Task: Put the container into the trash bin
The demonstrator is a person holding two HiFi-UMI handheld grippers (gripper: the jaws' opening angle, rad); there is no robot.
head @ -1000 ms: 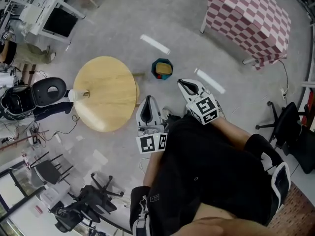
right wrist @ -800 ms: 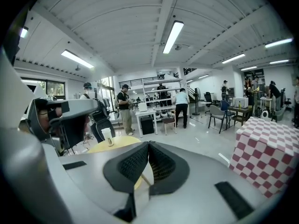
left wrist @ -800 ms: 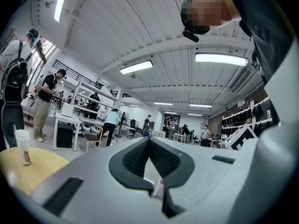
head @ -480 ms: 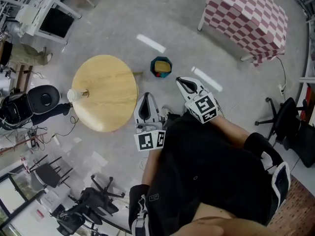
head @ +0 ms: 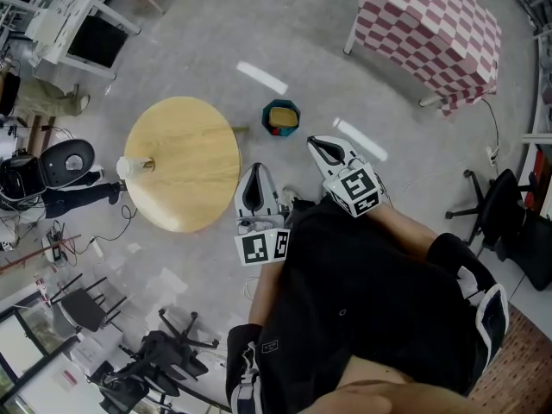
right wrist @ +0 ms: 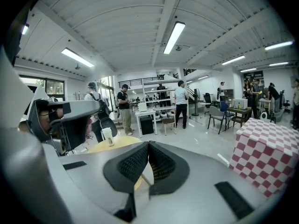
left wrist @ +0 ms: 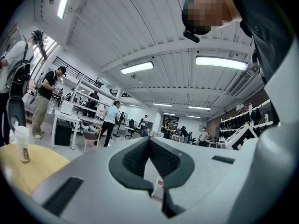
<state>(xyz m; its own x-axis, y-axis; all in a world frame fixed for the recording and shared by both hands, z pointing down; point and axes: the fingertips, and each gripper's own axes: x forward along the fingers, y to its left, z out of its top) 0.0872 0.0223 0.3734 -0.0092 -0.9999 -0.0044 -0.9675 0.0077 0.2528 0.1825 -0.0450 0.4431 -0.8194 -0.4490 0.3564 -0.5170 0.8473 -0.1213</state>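
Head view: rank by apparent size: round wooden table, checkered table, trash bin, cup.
Largest: round wooden table and checkered table. They look alike, and the latter is cut off at the top edge, so unranked.
Then: trash bin.
Smallest: cup.

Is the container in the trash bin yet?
No: the container stands near the edge of the round table, well apart from the trash bin on the floor.
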